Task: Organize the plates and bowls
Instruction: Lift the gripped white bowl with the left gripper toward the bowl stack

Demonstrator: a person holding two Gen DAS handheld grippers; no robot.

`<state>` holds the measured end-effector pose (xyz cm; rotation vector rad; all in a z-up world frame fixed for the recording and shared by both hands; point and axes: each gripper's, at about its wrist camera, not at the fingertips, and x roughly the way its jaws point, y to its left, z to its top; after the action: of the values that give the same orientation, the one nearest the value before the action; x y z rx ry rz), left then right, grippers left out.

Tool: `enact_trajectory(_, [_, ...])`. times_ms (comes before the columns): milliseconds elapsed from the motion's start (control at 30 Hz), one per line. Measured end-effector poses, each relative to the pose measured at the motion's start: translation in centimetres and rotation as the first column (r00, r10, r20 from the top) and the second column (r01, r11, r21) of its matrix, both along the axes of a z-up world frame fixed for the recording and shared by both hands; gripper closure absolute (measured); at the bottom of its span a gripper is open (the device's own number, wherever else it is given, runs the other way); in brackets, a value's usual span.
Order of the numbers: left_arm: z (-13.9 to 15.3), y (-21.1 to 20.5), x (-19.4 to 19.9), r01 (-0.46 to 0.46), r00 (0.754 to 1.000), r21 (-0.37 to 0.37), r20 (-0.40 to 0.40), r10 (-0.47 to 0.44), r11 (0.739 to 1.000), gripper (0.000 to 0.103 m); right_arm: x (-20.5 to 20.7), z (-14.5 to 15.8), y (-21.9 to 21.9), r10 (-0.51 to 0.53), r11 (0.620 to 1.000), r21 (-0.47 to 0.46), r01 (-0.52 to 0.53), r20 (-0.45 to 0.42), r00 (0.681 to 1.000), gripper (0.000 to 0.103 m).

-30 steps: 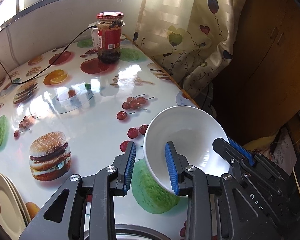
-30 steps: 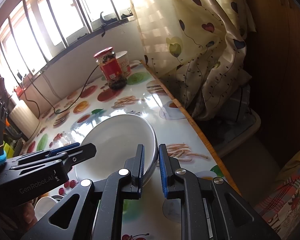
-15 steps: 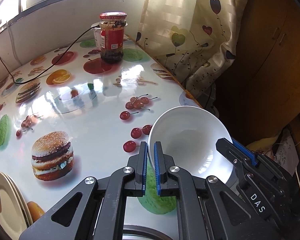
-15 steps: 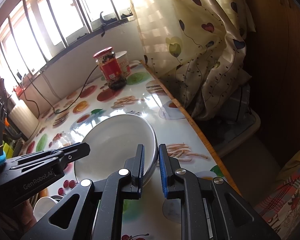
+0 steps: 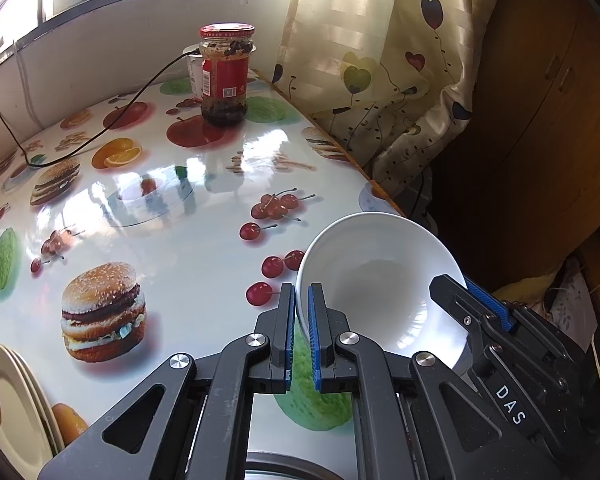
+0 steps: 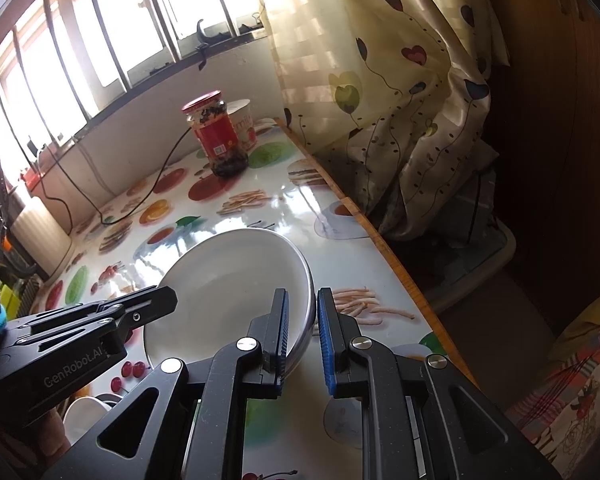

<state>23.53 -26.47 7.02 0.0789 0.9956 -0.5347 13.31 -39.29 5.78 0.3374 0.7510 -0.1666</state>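
bowl [image 5: 380,280], white and empty, sits tilted above the fruit-print table [image 5: 172,240] near its edge at about 4 o'clock in the left wrist view, carried between both tools. a second ago the left gripper [image 5: 301,332] stood spread with one blue pad inside the bowl and the other outside; now its jaws are pressed together on the near rim, pinching the thin wall at roughly 9 o'clock of the bowl. the right gripper [image 6: 303,330] has not changed: its pads were narrow before and are narrow now, clamped on the opposite rim, which shows at 6 o'clock of the bowl in the right wrist view. neither hand has shifted, so the only new thing is that second grip. that probably means the bowl is being passed from right to left, or steadied for a two-handed carry. a stack of cream plates [image 5: 8,408] lies at 8 o'clock on the table, and a small white dish [image 6: 85,416] peeks out at 7 o'clock below the left tool. the jar [image 5: 225,76] at 12 o'clock is well apart.
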Motion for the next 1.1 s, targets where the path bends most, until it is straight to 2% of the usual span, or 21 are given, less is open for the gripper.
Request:
enact_trajectory(367, [-0.1, 0.3, -0.1, -0.017, 1.000, -0.017, -0.007, 0.017, 1.000, 0.097, -0.1, 0.1, 0.0, -0.010, 1.000, 0.000, 0.010, 0.002, 1.000, 0.089])
enact_trajectory(600, [0.7, 0.5, -0.6, -0.016, 1.000, -0.026, 0.017, 0.016, 1.000, 0.097, 0.0, 0.2, 0.1, -0.010, 1.000, 0.002, 0.010, 0.005, 1.000, 0.089])
enact_trajectory(1100, [2.5, 1.9, -2.2, -0.016, 0.999, -0.063, 0.042, 0.019, 0.998, 0.097, -2.3, 2.3, 1.3, -0.009, 1.000, -0.009, 0.009, 0.040, 0.999, 0.089])
